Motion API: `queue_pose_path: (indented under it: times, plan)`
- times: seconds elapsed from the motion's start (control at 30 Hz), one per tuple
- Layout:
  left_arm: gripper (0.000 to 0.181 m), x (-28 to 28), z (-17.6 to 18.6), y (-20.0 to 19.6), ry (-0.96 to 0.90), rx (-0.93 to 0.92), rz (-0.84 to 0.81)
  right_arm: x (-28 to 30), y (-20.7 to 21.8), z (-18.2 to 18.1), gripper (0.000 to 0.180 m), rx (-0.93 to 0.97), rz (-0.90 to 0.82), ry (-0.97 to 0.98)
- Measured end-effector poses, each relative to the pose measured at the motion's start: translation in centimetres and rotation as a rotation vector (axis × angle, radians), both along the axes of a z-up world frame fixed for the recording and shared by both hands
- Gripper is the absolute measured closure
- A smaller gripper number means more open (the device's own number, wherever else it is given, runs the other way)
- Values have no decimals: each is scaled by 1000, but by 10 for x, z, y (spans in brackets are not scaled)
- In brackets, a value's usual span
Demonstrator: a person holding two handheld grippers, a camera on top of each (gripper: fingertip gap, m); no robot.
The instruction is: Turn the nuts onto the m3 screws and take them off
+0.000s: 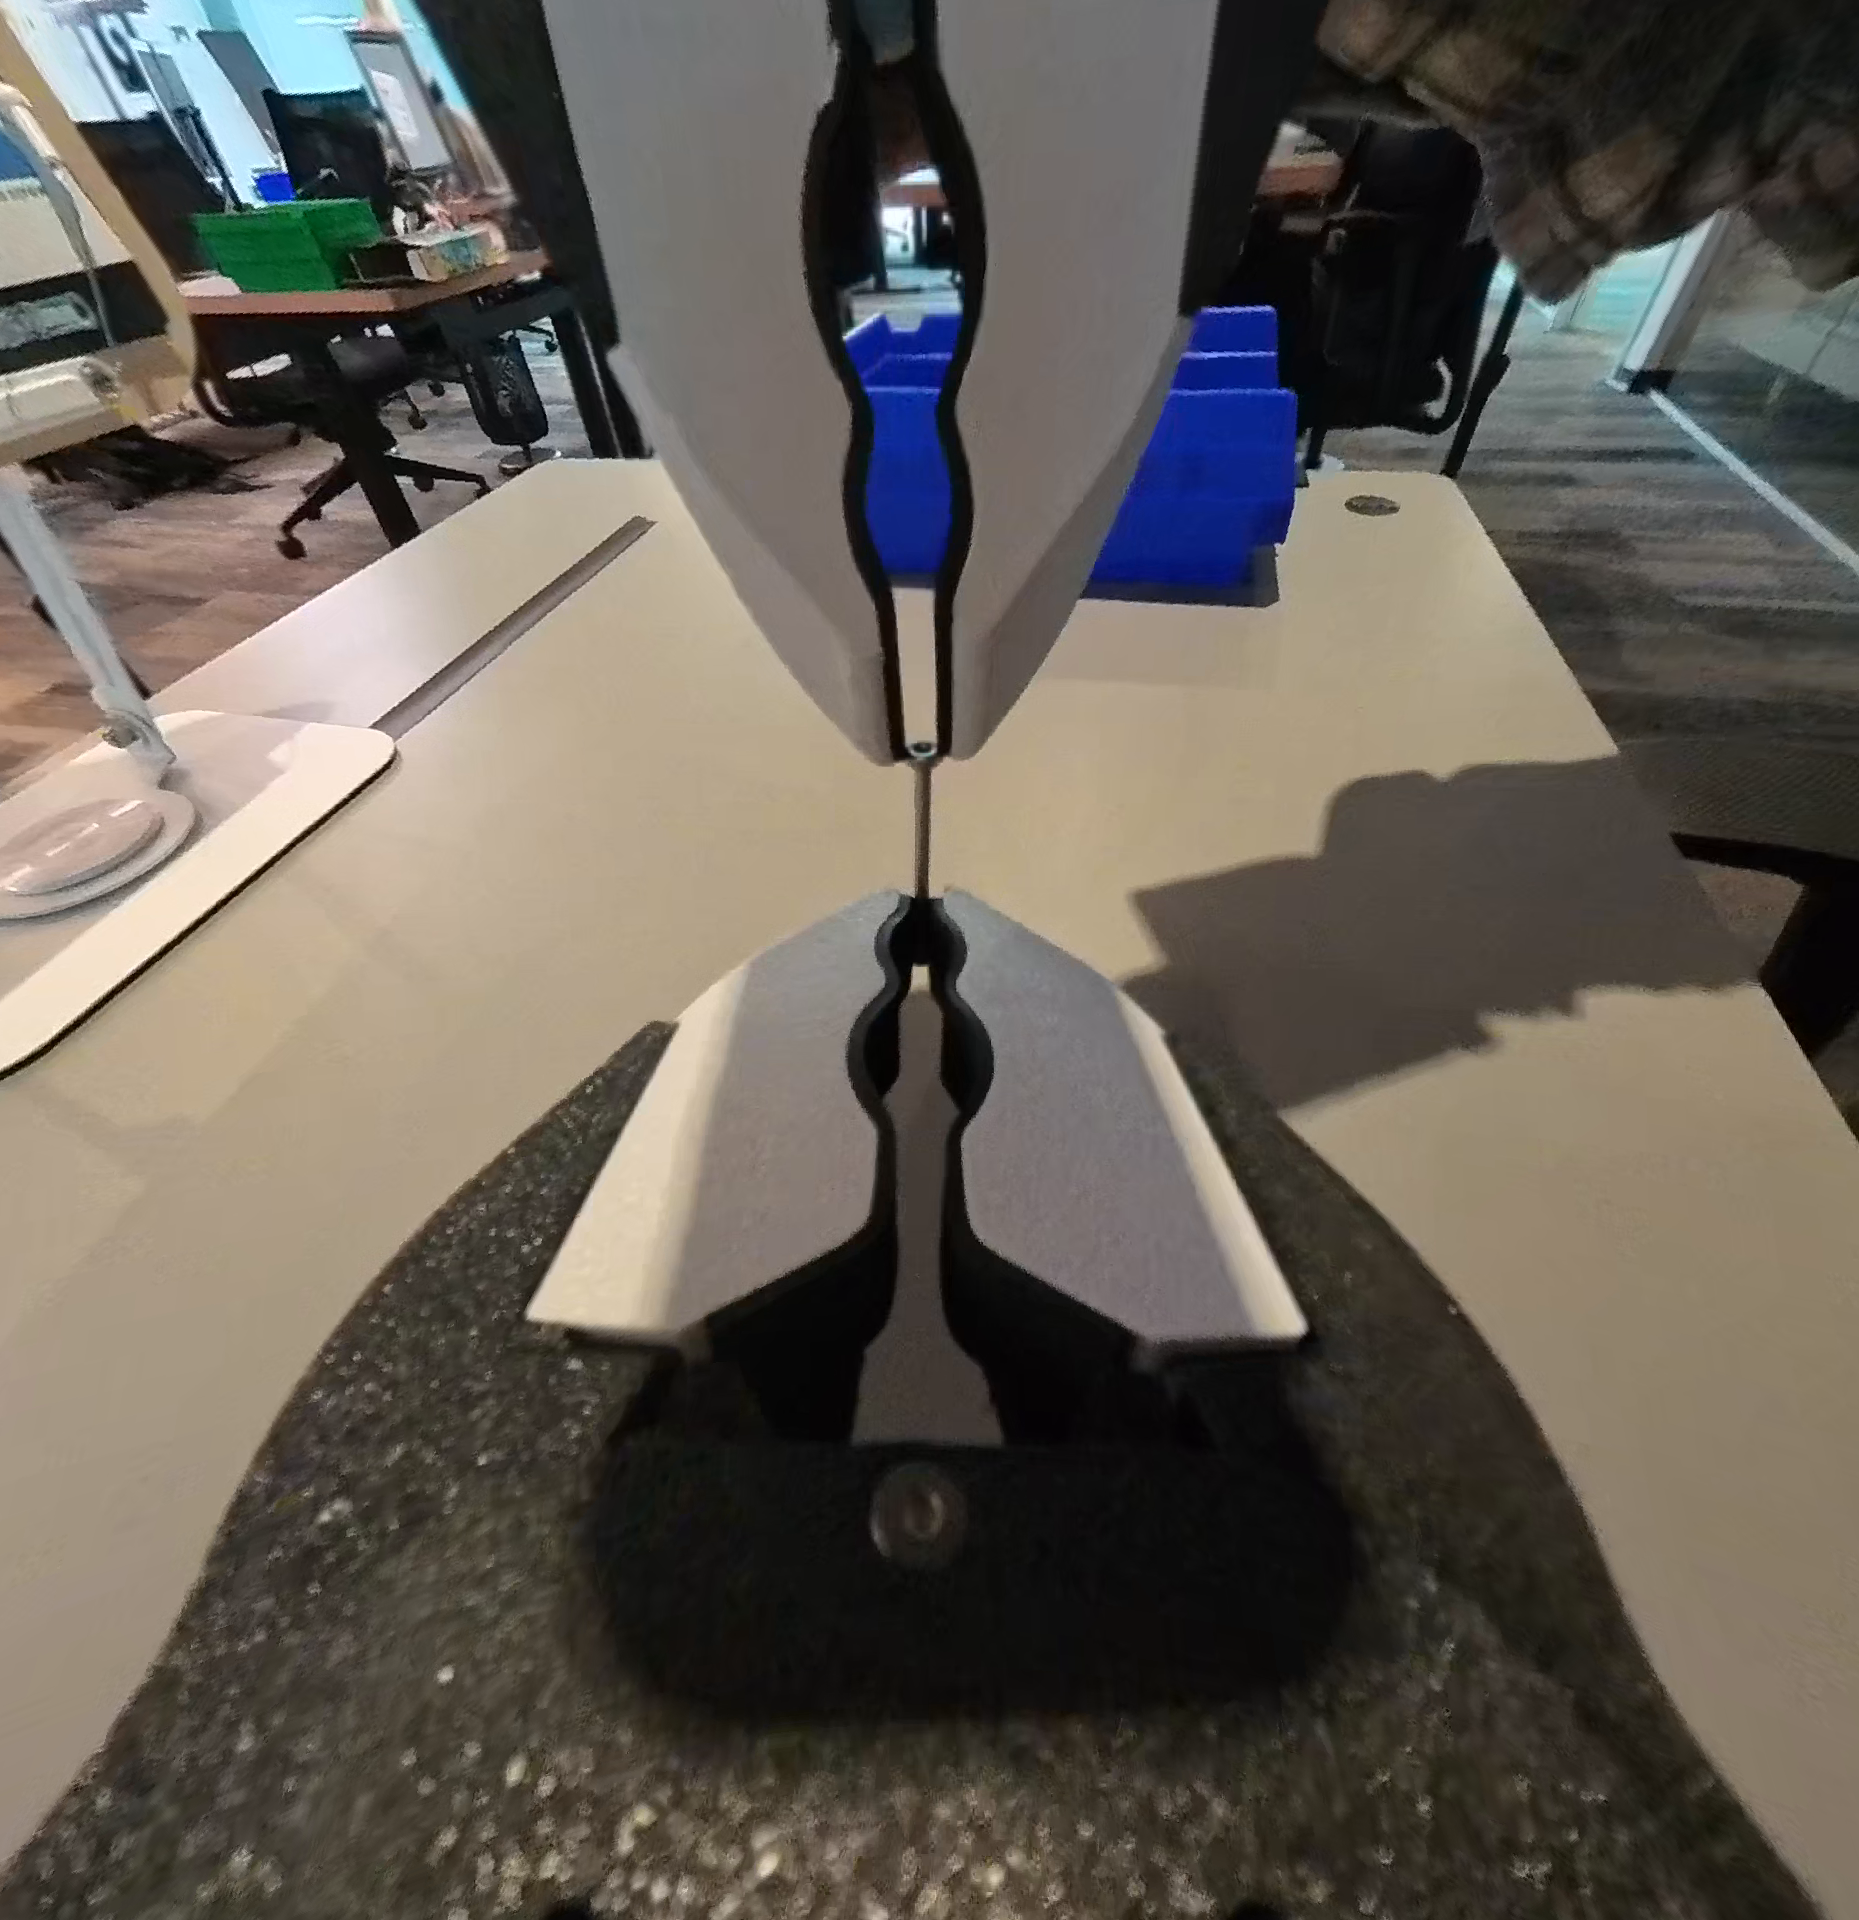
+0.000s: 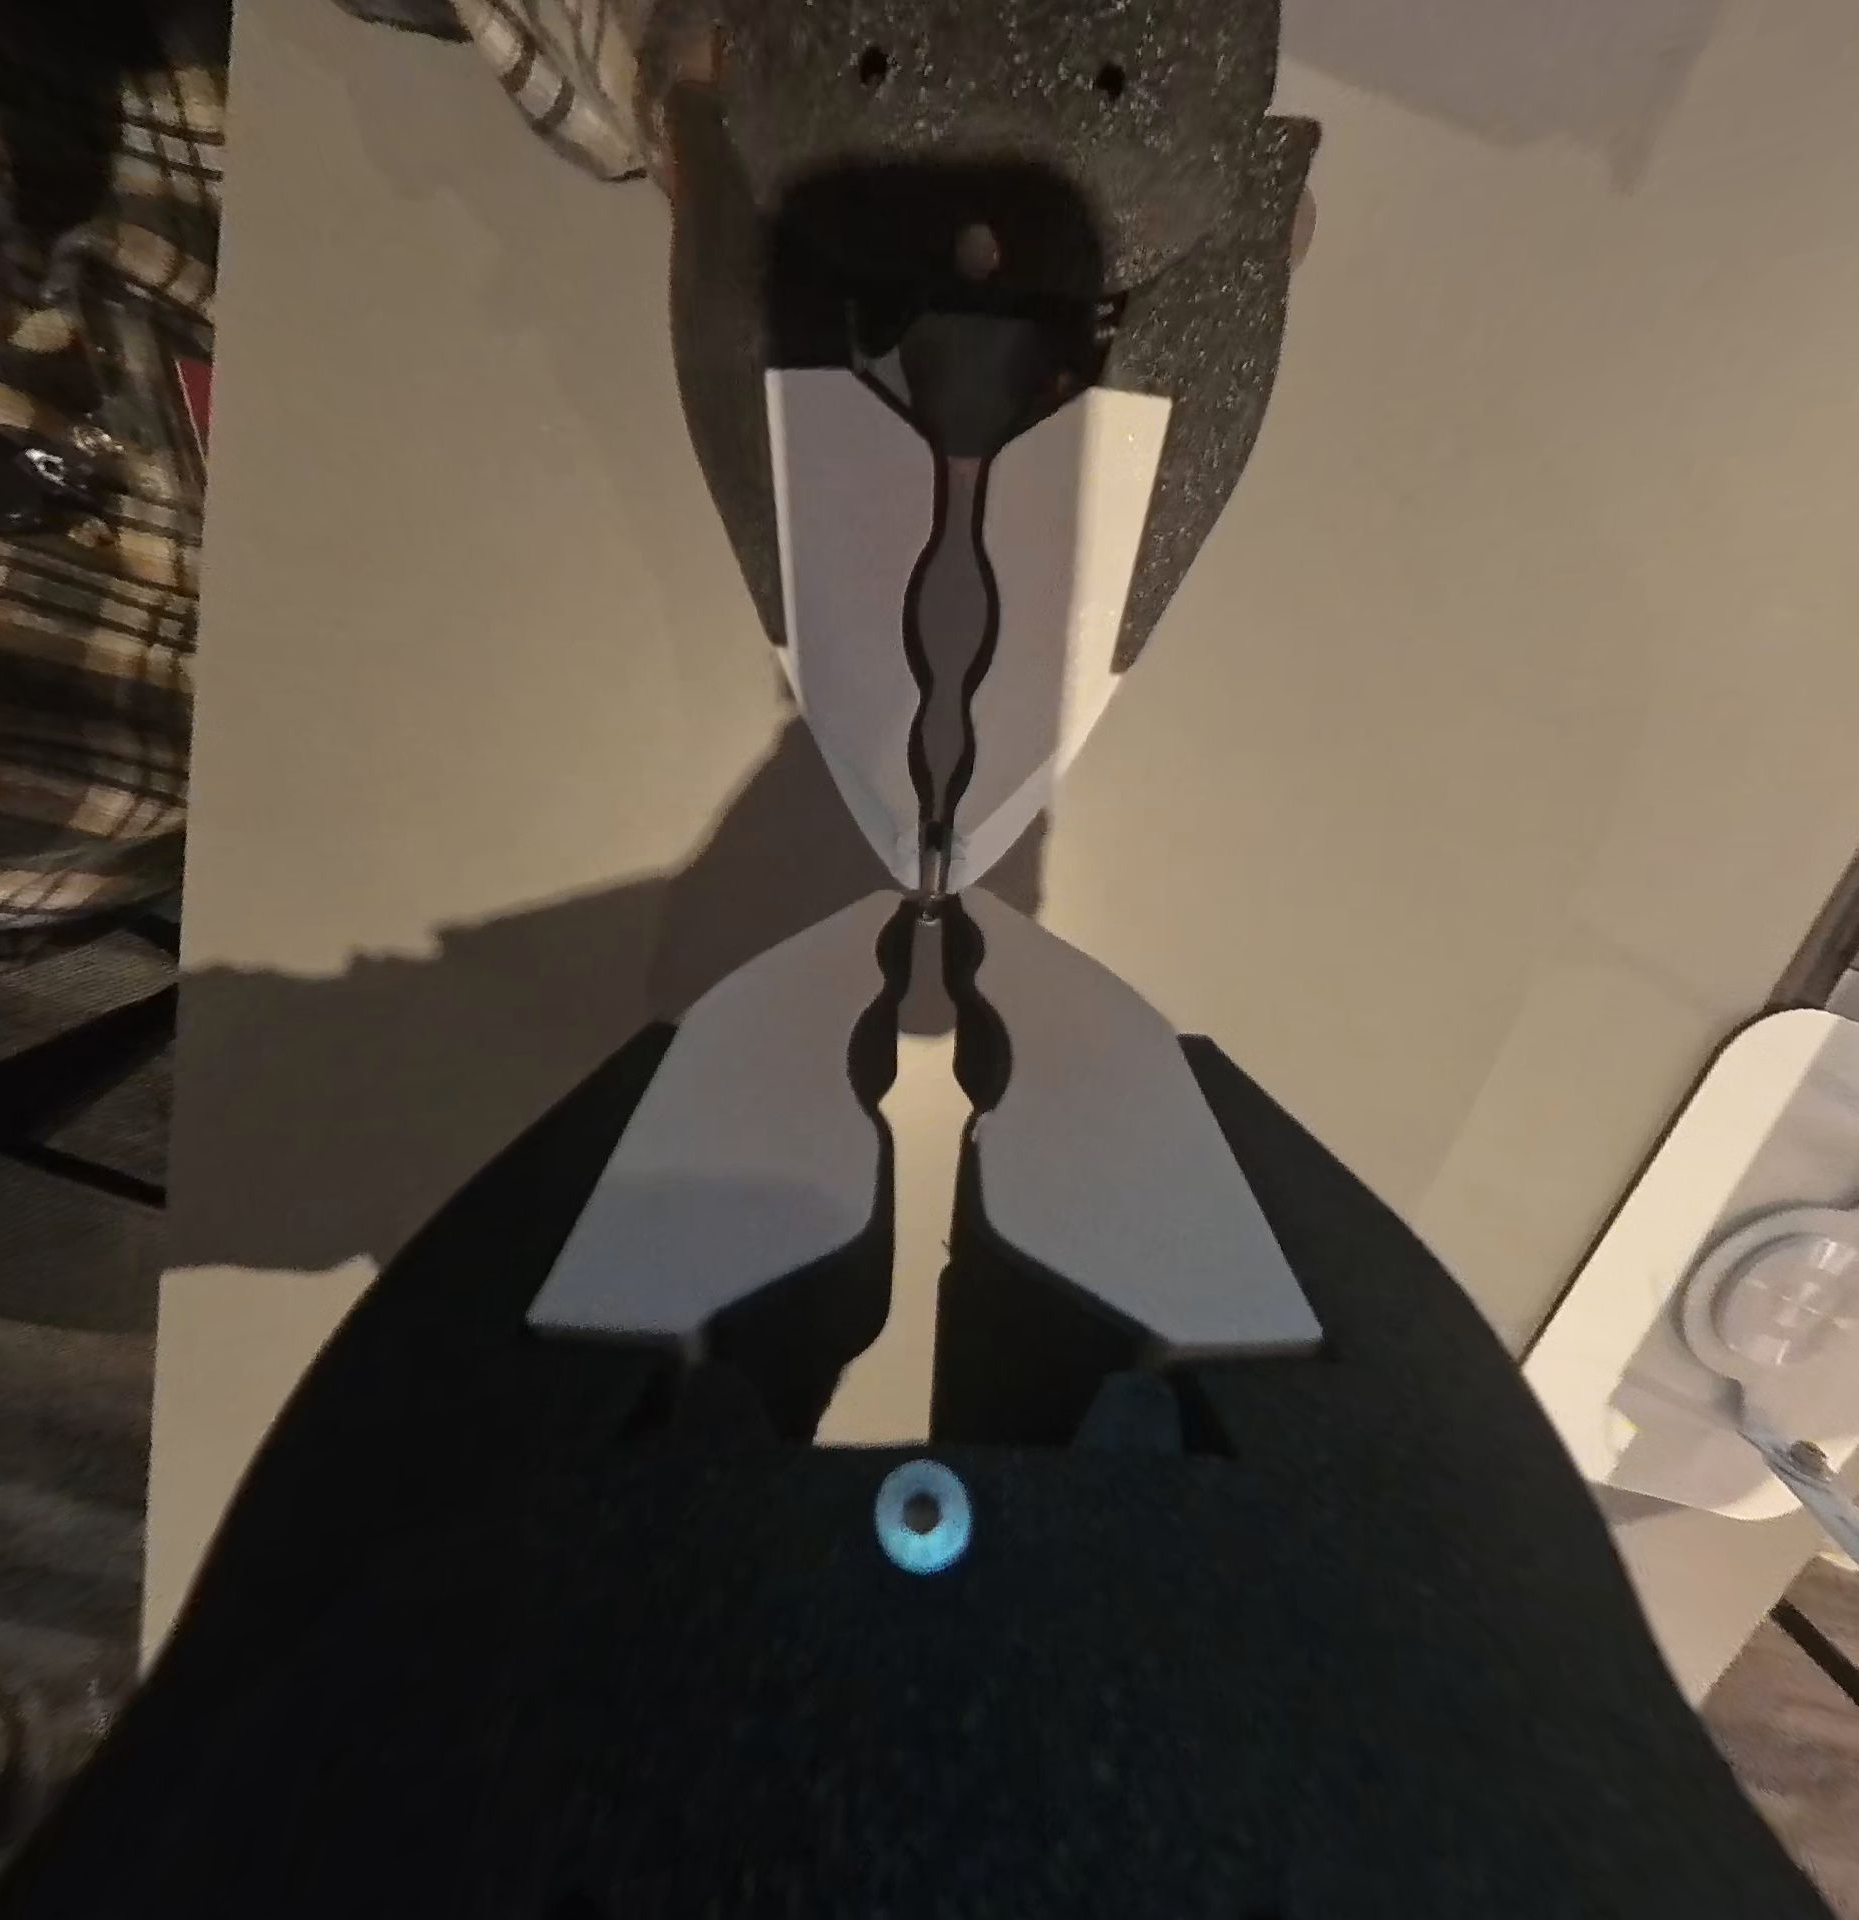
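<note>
A thin steel m3 screw (image 1: 921, 826) is held in the air above the white table (image 1: 489, 987), spanning the two grippers tip to tip. My left gripper (image 1: 920, 902) is shut on the near end of the screw. My right gripper (image 1: 920, 750) comes in from the far side, shut on a small nut (image 1: 921, 748) at the screw's other end. In the right wrist view my right gripper (image 2: 930, 916) pinches the nut, and the left gripper (image 2: 935, 844) faces it with a short piece of screw (image 2: 935, 871) between them. The nut's threads are too small to see.
Blue storage bins (image 1: 1195, 468) stand at the table's far edge behind the right gripper. A white stand base (image 1: 73, 842) sits on a white mat at the left and also shows in the right wrist view (image 2: 1735, 1299). A plaid sleeve (image 1: 1631, 135) is at the upper right. My two grippers' fingertips are within a few centimetres of each other.
</note>
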State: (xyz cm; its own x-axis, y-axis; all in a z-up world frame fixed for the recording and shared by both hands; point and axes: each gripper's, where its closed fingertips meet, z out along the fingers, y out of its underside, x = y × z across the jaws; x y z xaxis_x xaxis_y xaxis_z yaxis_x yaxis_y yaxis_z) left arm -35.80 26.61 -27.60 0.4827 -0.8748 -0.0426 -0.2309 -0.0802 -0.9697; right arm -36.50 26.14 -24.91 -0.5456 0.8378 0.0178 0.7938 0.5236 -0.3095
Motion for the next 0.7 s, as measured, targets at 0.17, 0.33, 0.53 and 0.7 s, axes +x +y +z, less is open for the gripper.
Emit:
queue_pose_path:
  times: [0.17,0.33,0.53,0.7]
  plan:
    - [179,-1,3,0,-6,15,11,-2,-1,3,175,-40,-23,4]
    - [179,-1,1,2,-11,-11,9,-2,1,1,174,-31,-37,5]
    - [179,-2,1,2,-14,-18,3,-3,2,3,173,-22,-36,20]
    - [179,-2,1,1,-20,-20,-1,-3,2,5,173,-19,-32,26]
